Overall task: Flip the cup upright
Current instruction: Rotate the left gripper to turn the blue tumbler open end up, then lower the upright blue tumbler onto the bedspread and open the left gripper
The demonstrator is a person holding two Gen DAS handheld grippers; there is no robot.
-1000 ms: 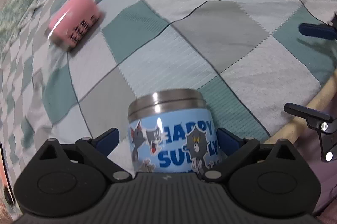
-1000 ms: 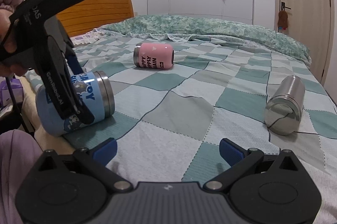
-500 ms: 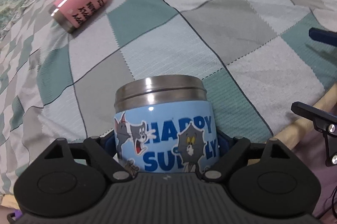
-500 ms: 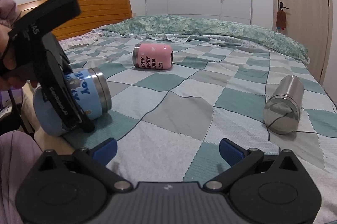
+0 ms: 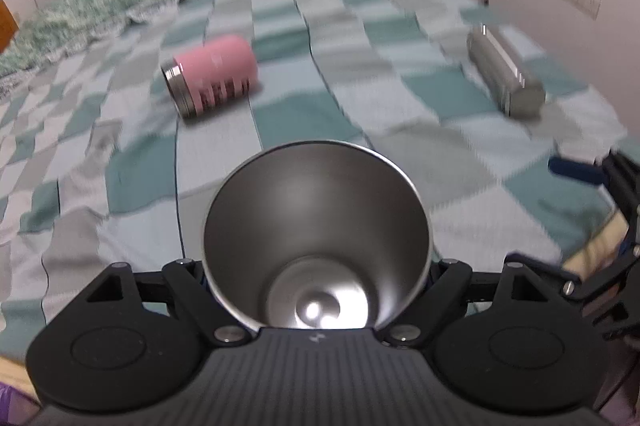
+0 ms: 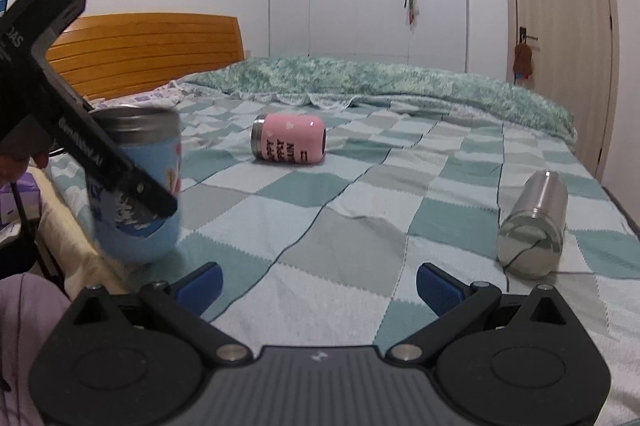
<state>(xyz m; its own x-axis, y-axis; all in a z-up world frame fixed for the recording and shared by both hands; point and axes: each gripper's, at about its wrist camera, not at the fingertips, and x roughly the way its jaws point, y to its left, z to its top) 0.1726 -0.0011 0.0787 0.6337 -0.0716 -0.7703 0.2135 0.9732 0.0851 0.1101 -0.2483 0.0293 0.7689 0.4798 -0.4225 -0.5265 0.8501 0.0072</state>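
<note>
My left gripper [image 5: 316, 278] is shut on the blue cartoon cup [image 6: 138, 193]. In the left wrist view I look straight into the cup's steel mouth [image 5: 316, 238]. In the right wrist view the cup stands nearly upright, mouth up, at the bed's near left edge, with the left gripper [image 6: 120, 181] clamped across it. My right gripper [image 6: 318, 284] is open and empty, low over the bedspread, to the right of the cup.
A pink cup [image 6: 288, 139] [image 5: 212, 79] lies on its side mid-bed. A steel bottle [image 6: 534, 224] [image 5: 506, 77] lies on its side at the right. The checked bedspread [image 6: 360, 226] covers the bed; a wooden headboard [image 6: 148, 53] stands at left.
The left gripper has turned the blue cup from lying on its side to nearly upright, mouth up. The right gripper has stayed still.
</note>
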